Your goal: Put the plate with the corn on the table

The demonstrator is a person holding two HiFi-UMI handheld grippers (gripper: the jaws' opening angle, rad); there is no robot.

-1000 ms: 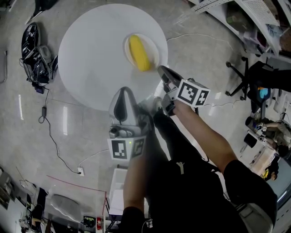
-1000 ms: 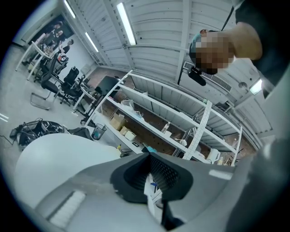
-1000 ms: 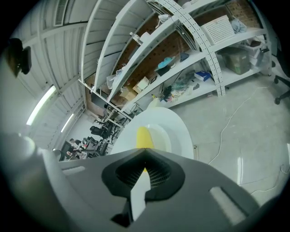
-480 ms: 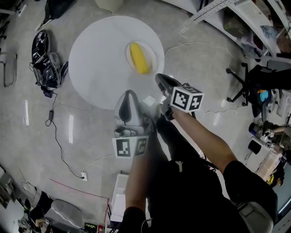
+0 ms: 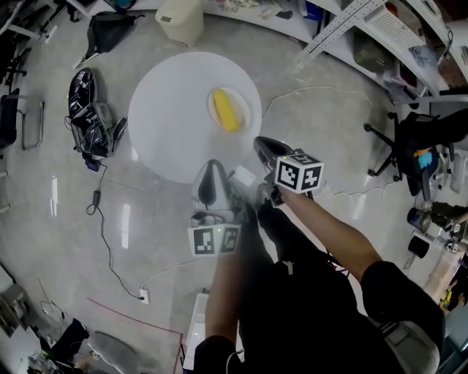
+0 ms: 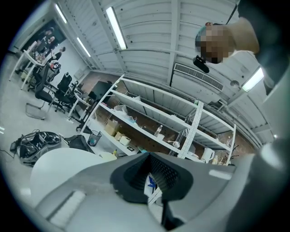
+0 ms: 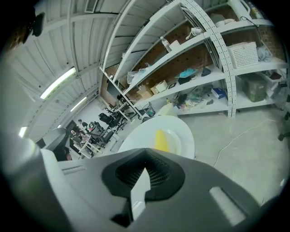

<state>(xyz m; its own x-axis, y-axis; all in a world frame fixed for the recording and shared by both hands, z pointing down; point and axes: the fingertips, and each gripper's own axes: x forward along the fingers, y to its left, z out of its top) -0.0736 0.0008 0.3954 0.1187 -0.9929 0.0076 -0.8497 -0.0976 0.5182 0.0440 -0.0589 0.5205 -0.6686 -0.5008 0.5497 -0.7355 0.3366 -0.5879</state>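
Observation:
A yellow corn cob (image 5: 227,109) lies on a white plate (image 5: 243,105), which rests on the right part of the round white table (image 5: 175,109). Both grippers hang off the table's near edge with nothing in them. My left gripper (image 5: 212,165) is shut and sits over the table's near rim. My right gripper (image 5: 261,140) is shut too, a short way off the plate's near right side, not touching it. In the right gripper view the corn (image 7: 161,139), plate (image 7: 176,141) and table (image 7: 136,138) lie beyond the right gripper (image 7: 145,164). The left gripper (image 6: 150,158) points up at the shelves.
A black bag (image 5: 91,109) and cables lie on the floor left of the table. A beige bin (image 5: 179,18) stands behind it. Metal shelving (image 5: 365,29) runs along the back right, with an office chair (image 5: 409,128) at the right. A white box (image 5: 196,329) sits beside the person's legs.
The table with the plate now looks smaller and farther up in the head view. Both grippers have drawn back from it and stayed shut; the plate and corn have not shifted on the table.

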